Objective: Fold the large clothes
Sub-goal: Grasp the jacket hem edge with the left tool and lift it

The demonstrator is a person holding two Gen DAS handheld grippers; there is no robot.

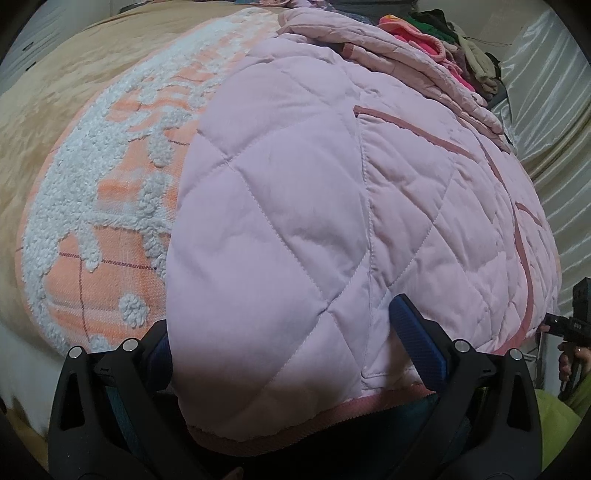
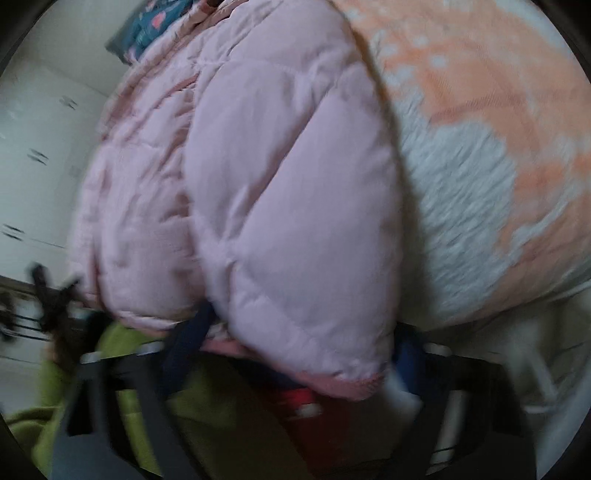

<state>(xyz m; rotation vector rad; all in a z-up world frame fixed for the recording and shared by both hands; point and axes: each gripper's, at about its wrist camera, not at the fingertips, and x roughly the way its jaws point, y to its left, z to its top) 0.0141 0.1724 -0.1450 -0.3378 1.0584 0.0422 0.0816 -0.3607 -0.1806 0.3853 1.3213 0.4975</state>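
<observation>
Pale pink quilted padded jacket [image 1: 314, 206] lies on orange-and-white fleecy blanket [image 1: 96, 206]. Left gripper [image 1: 284, 332] and right gripper [image 2: 299, 332] each spread wide around its hem.

Quilted padded jacket [image 1: 295, 206]: pale pink, diamond stitching, darker pink trim.
Fleecy bedspread [image 1: 110, 206]: orange check, white tufted pattern.

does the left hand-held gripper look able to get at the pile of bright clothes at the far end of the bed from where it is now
Probably not as things stand. The left hand-held gripper sits at the near hem of the pink quilted jacket, its fingers wide on either side of the fabric. The clothes pile lies beyond the whole spread jacket.
</observation>
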